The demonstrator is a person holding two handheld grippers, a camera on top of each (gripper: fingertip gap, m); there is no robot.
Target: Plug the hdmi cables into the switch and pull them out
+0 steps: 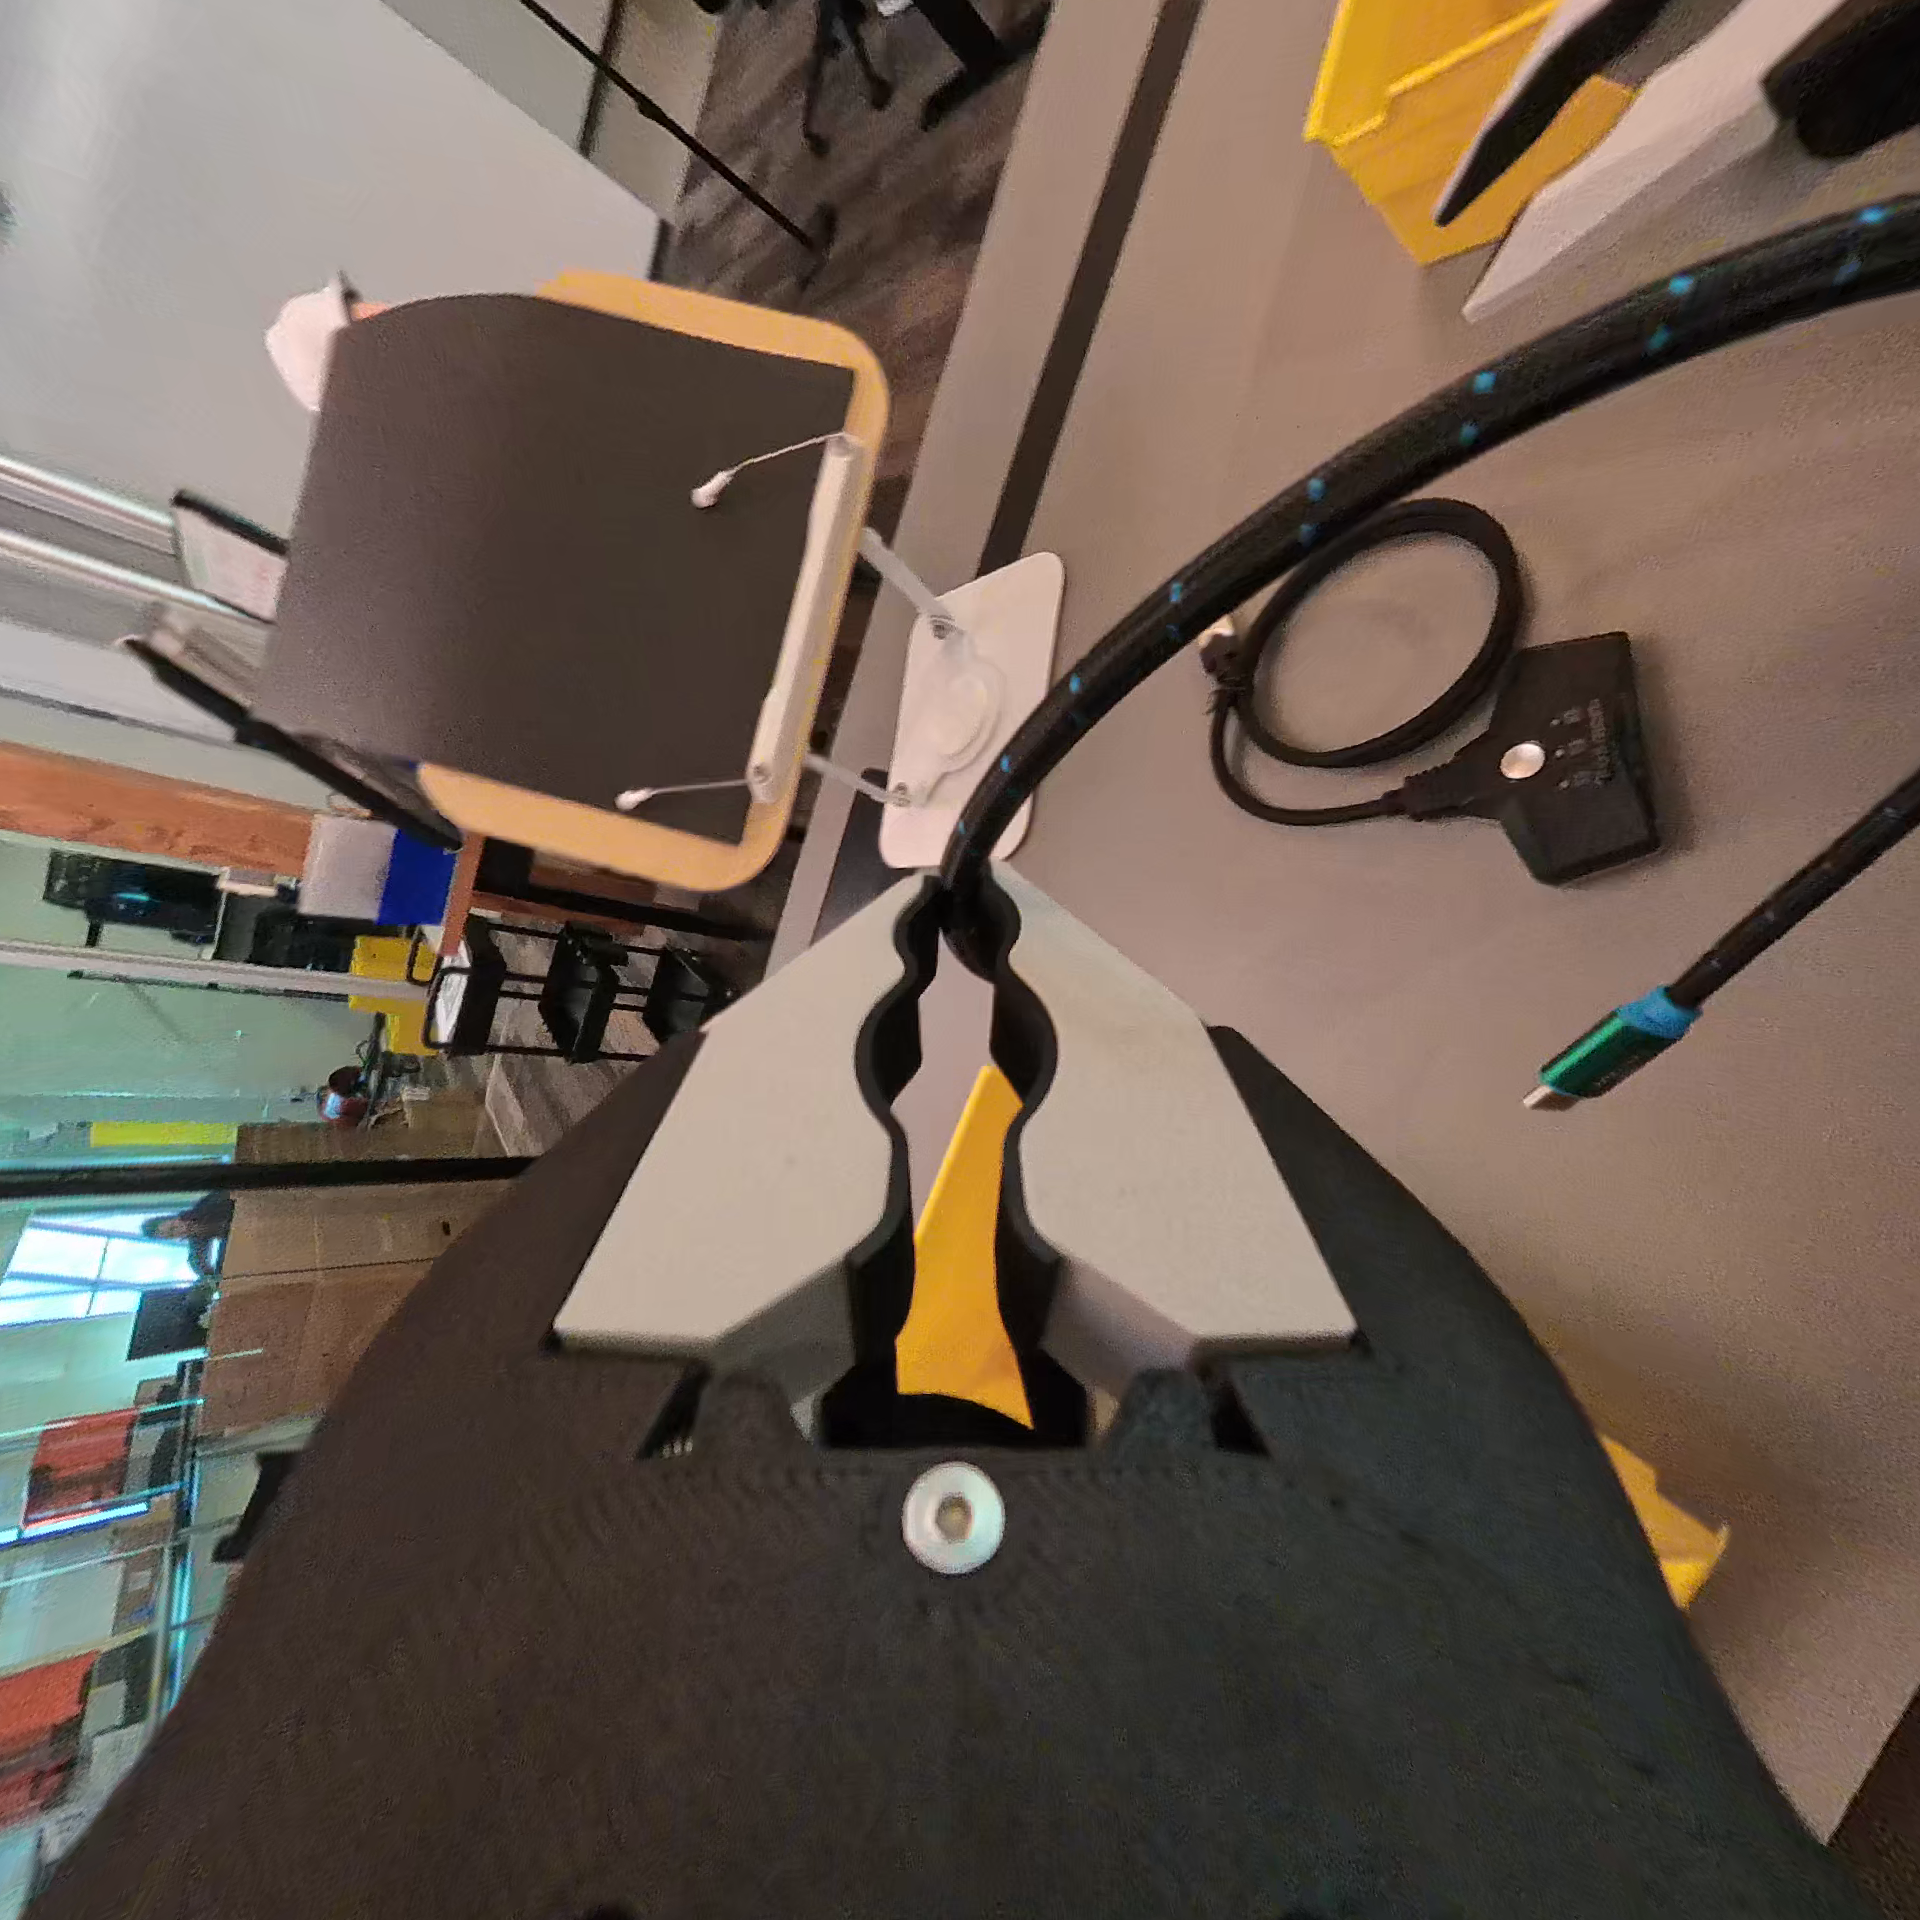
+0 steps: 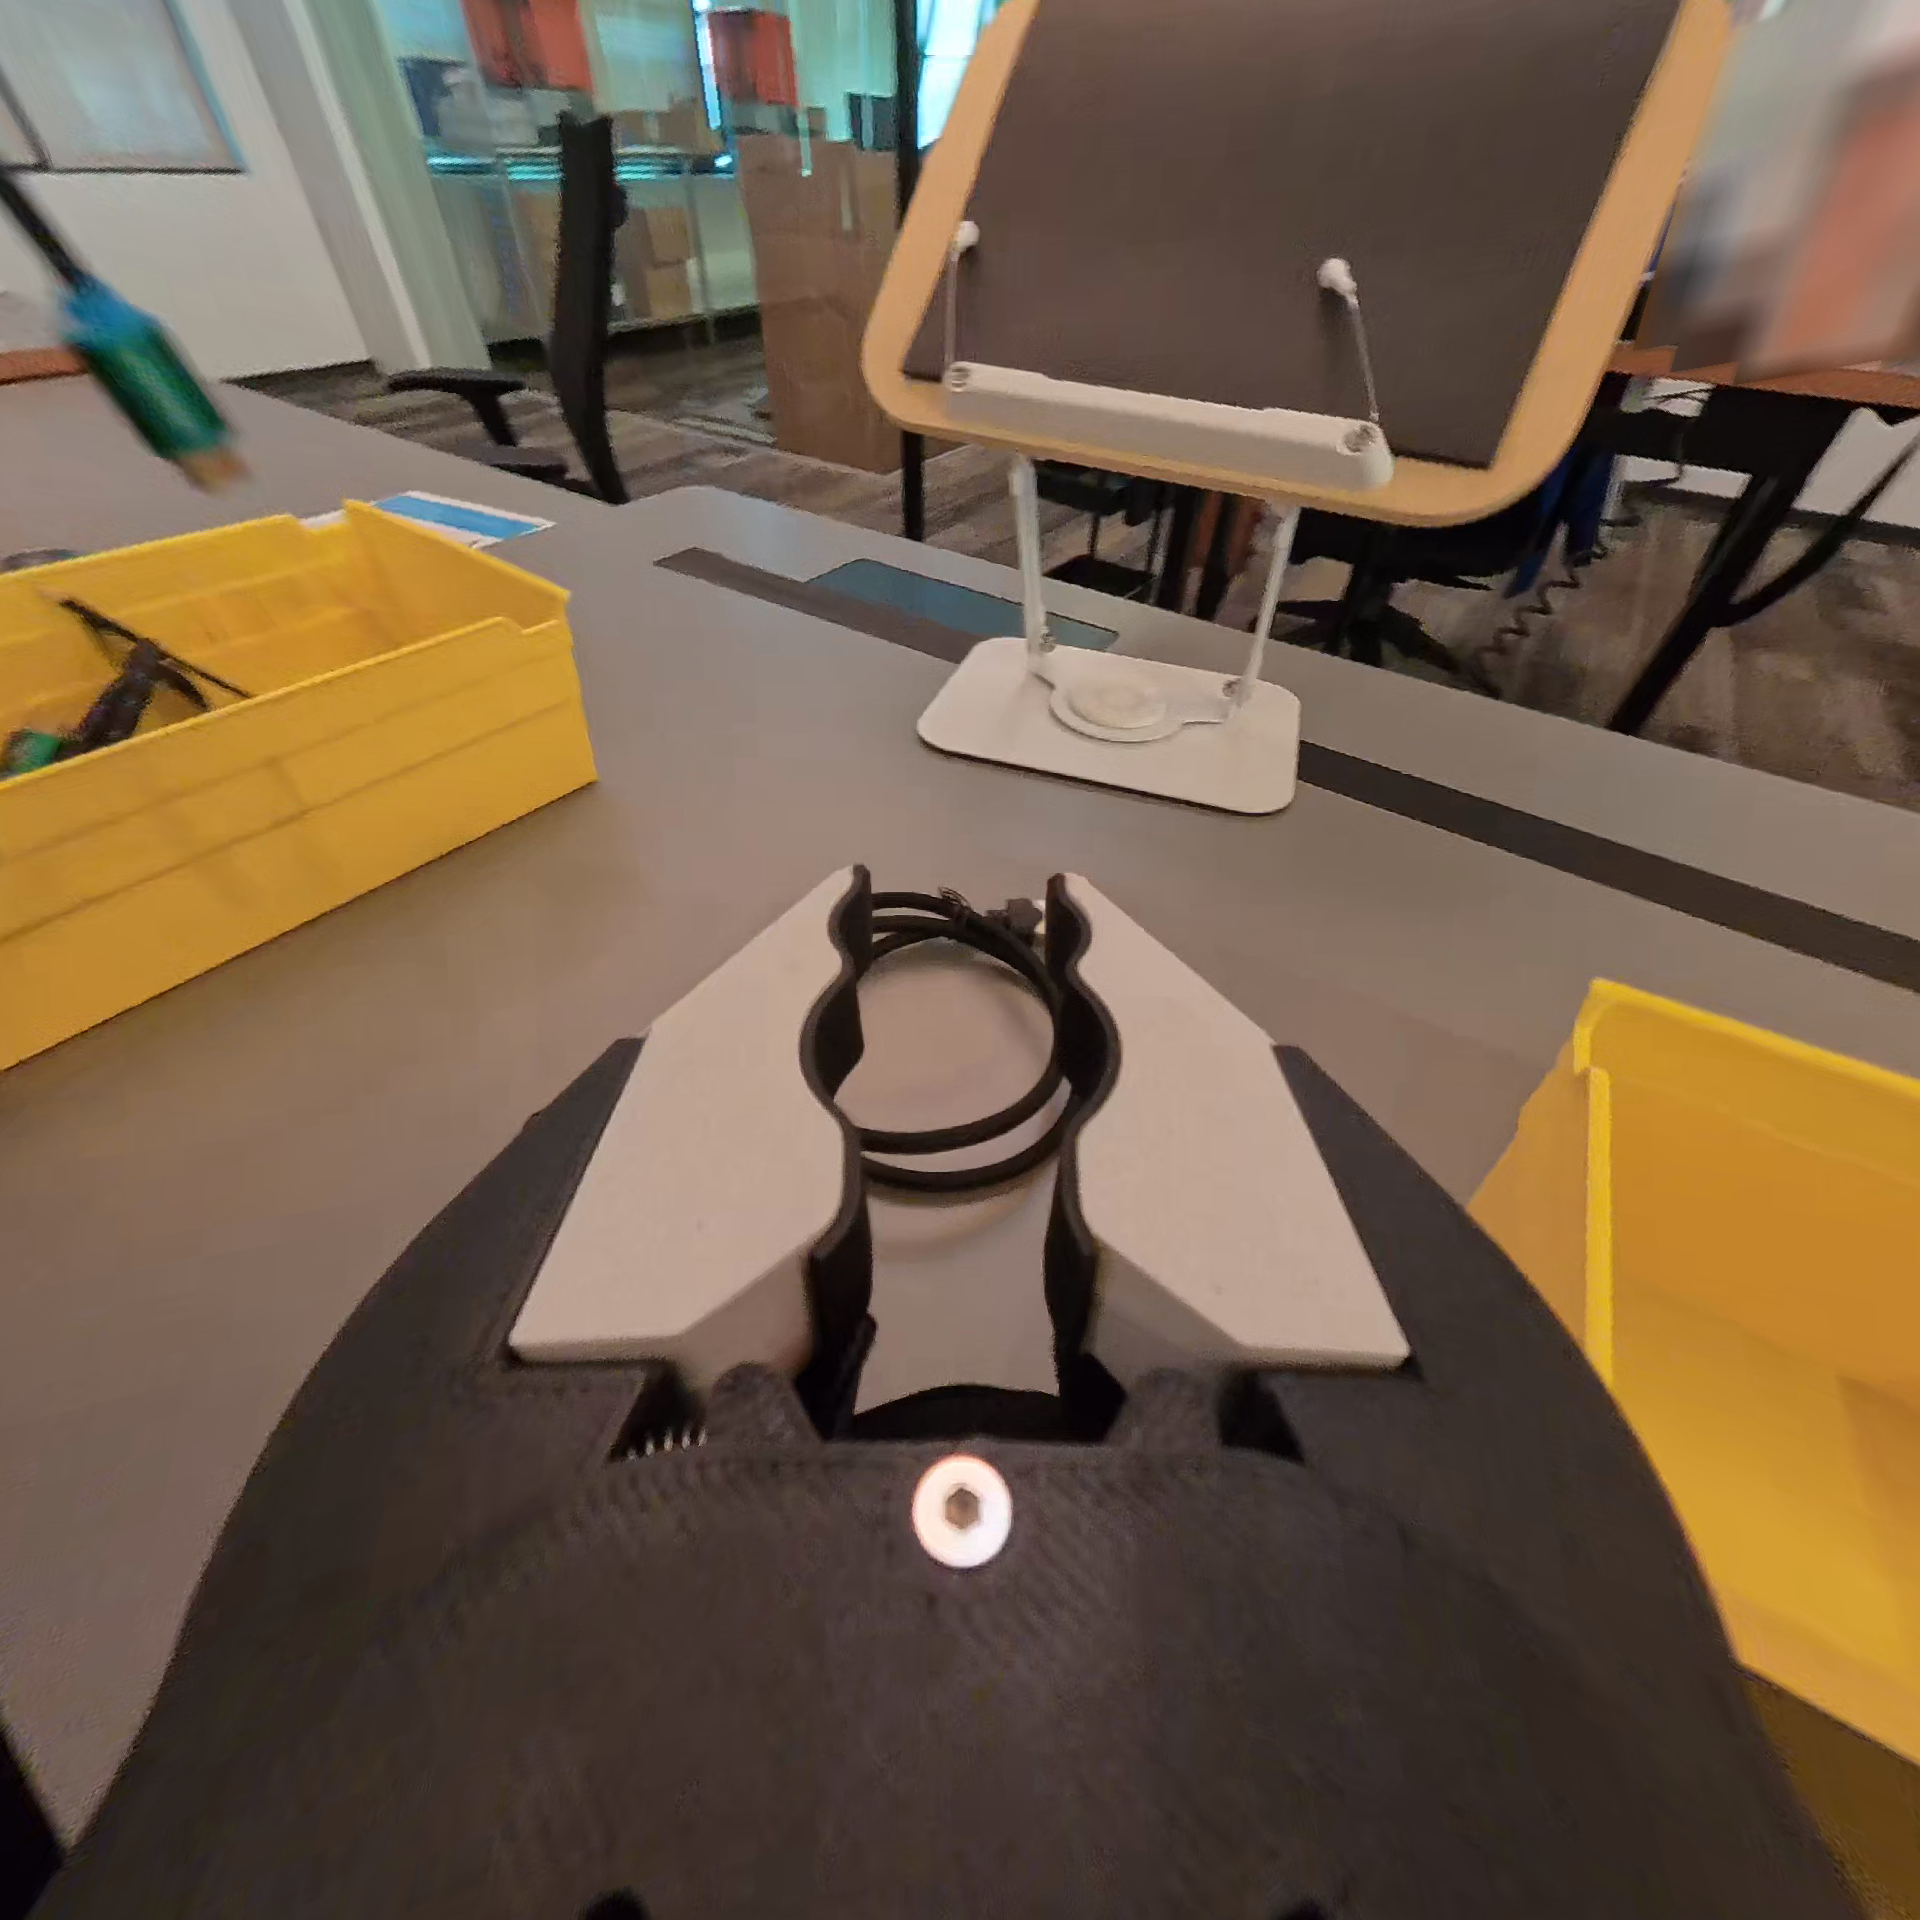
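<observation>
Over the grey table (image 1: 1299, 1039), the left gripper (image 1: 961, 920) is pinching the braided HDMI cable (image 1: 1351, 488) at its tips, the green plug (image 1: 1605, 1060) dangling free beside the black switch (image 1: 1579, 764). The right gripper (image 2: 956, 914) is hanging parted and empty above the coiled lead (image 2: 945, 1049). Insertion seemingly hasn't begun; the plug needs lining up with a port.

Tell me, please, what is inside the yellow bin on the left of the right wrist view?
The yellow bin holds a dark braided cable with a green plug. Its near wall covers the rest of the floor.
</observation>
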